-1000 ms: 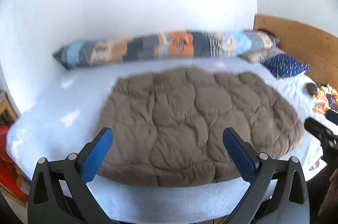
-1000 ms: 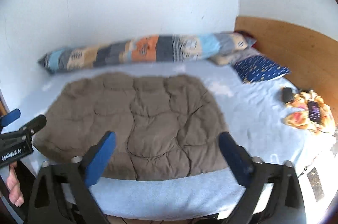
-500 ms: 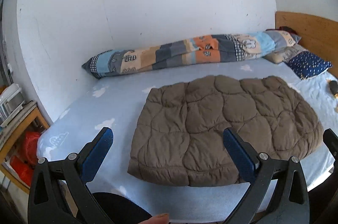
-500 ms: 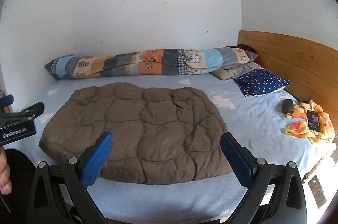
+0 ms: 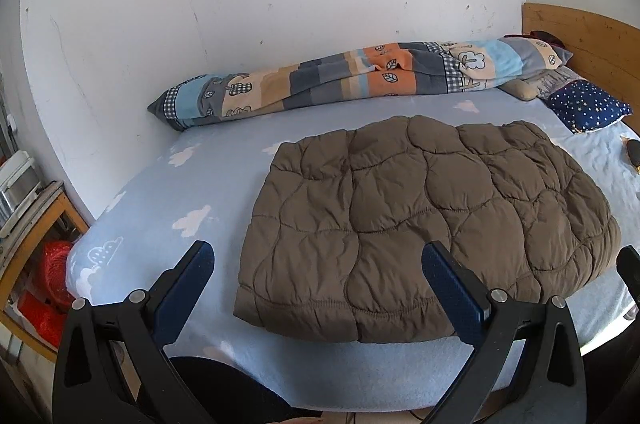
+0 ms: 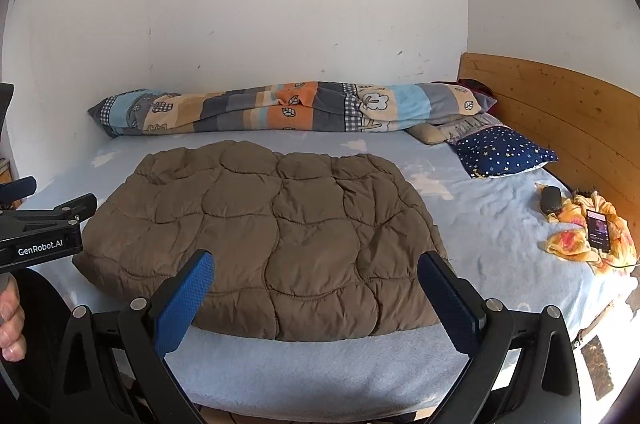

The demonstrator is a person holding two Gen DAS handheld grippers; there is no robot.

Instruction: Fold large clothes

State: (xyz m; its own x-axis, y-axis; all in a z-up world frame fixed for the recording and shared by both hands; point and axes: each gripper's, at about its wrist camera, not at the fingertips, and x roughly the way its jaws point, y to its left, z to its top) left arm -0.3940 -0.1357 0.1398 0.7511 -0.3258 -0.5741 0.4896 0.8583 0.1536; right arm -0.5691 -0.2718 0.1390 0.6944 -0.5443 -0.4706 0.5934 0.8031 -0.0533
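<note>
Lying flat on the light blue bed sheet with white clouds (image 6: pixel 472 224), the brown quilted puffy garment (image 6: pixel 272 224) is near the front edge of the bed, with its stitched hem toward the person. It looks already folded at least one time, because the near edge is thick and rounded, but I cannot tell where the sleeves or the collar are.

The left hand-held gripper (image 5: pixel 316 288) hovers in front of the left near corner with its blue-padded fingers spread wide and nothing between them. The right hand-held gripper (image 6: pixel 316 288) does the same before the right near part of the hem, also spread wide and empty. Neither one touches the fabric.

In my judgement the step in hand is to take the near hem for another fold. To do it well, each gripper should come down on one near corner and pinch all the layers together, not only the top one, because the filling is slippery and thick. Then both should lift at the same height and carry the edge toward the long patchwork rolled blanket (image 6: pixel 288 108) by the wall, so that the edges meet evenly. The yellow flowered cloth with a phone on it (image 6: pixel 592 236) lies well apart, at the right, and is not in the way.
</note>
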